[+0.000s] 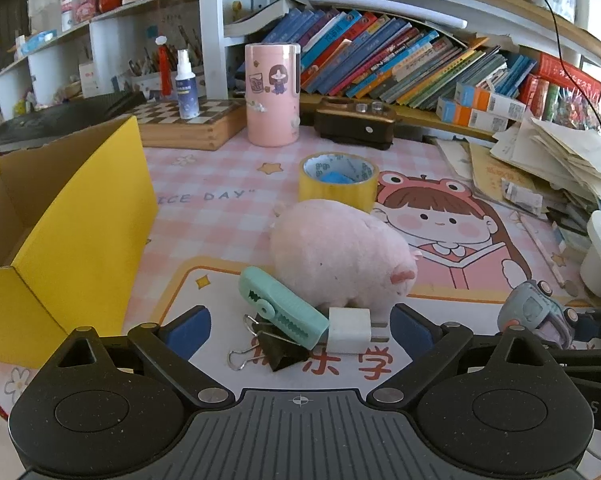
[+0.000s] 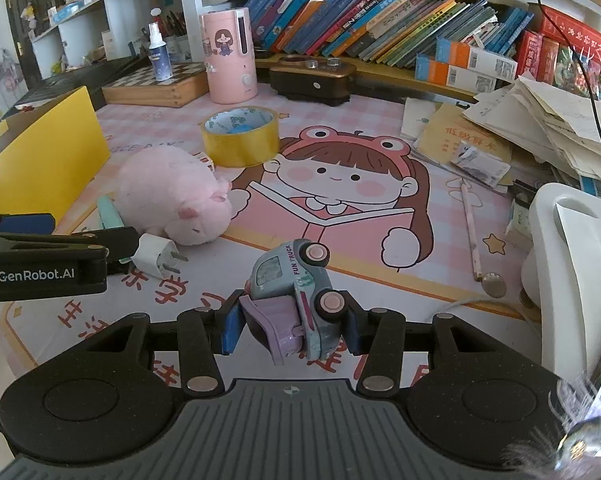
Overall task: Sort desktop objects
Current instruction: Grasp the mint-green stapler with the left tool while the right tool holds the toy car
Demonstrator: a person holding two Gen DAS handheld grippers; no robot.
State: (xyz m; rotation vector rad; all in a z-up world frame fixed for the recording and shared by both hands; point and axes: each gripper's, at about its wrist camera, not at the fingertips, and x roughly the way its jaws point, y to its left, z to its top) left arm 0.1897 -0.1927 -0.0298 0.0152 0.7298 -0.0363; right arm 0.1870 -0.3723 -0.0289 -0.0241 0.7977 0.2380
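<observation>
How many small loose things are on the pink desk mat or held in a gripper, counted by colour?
Pink: 1, plush pig
Yellow: 1, tape roll
Mint green: 1, clip
White: 1, charger plug
Black: 1, binder clip
Blue-grey and purple: 1, toy truck, held in the right gripper
Total: 6

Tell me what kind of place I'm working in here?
Most likely a child's study desk at home. A cartoon desk mat covers it, a shelf of books runs along the back, and a plush pig and a toy truck are among the clutter.
</observation>
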